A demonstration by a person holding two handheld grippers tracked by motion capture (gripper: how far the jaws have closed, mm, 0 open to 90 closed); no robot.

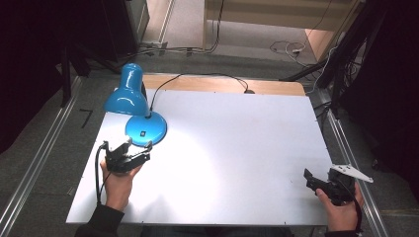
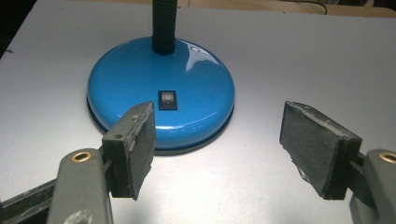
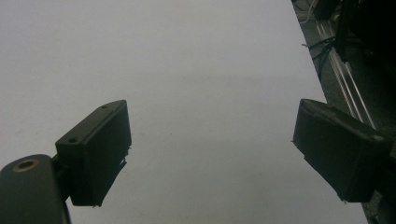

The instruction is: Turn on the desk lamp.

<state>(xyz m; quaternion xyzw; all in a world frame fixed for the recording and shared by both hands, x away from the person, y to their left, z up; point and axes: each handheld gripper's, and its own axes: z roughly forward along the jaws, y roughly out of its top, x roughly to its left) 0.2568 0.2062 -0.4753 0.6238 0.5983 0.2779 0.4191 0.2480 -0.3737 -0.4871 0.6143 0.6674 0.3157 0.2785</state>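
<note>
— Nearest the lens: two padded fingers [image 2: 133, 149] of the left gripper [image 2: 229, 149], spread wide, nothing between them. Just beyond, at twelve o'clock from the jaws, the blue lamp base [image 2: 161, 98] with its small black rocker switch [image 2: 167, 100] facing the gripper.

— And on the table as a whole?

— Seen from the high view, lamp [image 1: 134, 106] sitting at about ten o'clock on the white table [image 1: 237, 163], near the left edge; shade [image 1: 127, 91] bent down and leftward over the edge, black cord [image 1: 197, 76] trailing off toward twelve. Left gripper [image 1: 140, 144] just short of the base, at its six o'clock, close but apparently not touching.

— Likely trouble?

— Probably a press on the switch. Wide jaws mean a poke with one pad tip; off-centre contact could slide off the glossy dome, or shove the whole base toward twelve instead of tipping the rocker. Shade leaning out past the left edge, so a hard sideways push might rock the lamp that way. Cord could drag too.

— Other hand?

— Right gripper [image 1: 311, 180] well apart at roughly four o'clock on the table, near the right edge. Fingers [image 3: 95, 151] wide as well, holding nothing, bare tabletop beneath. Too far off to steady the base if it skids.
</note>
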